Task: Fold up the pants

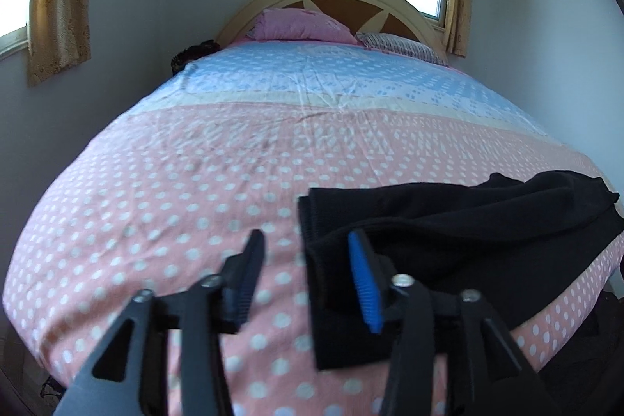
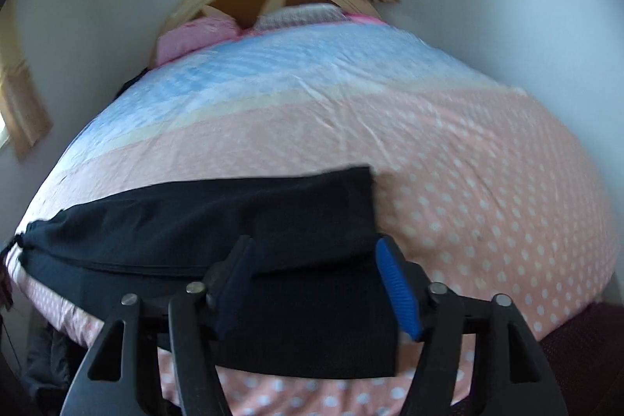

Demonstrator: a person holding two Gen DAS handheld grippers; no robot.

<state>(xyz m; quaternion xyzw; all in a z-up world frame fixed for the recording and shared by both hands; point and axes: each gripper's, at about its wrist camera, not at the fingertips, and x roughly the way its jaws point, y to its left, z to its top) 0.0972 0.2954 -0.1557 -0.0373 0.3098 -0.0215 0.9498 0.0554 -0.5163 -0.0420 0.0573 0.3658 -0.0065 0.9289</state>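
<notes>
The black fabric pants (image 2: 234,221) lie partly folded near the foot edge of the bed with the pink polka-dot sheet (image 1: 156,182). The left hand-held gripper (image 1: 308,283) hangs with jaws spread over the pants' end, gripping nothing. The right hand-held gripper (image 2: 316,283) likewise gapes wide above the cloth.

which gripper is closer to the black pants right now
Right. The right gripper is open directly over the black pants, fabric showing between its fingers. The left gripper, also open, sits at the pants' end edge, mostly over the dotted bedspread.

Your right-wrist view is motion-blurred; the pants (image 2: 202,221) run off its left edge, and beyond them the pillows (image 2: 195,34) smear.
</notes>
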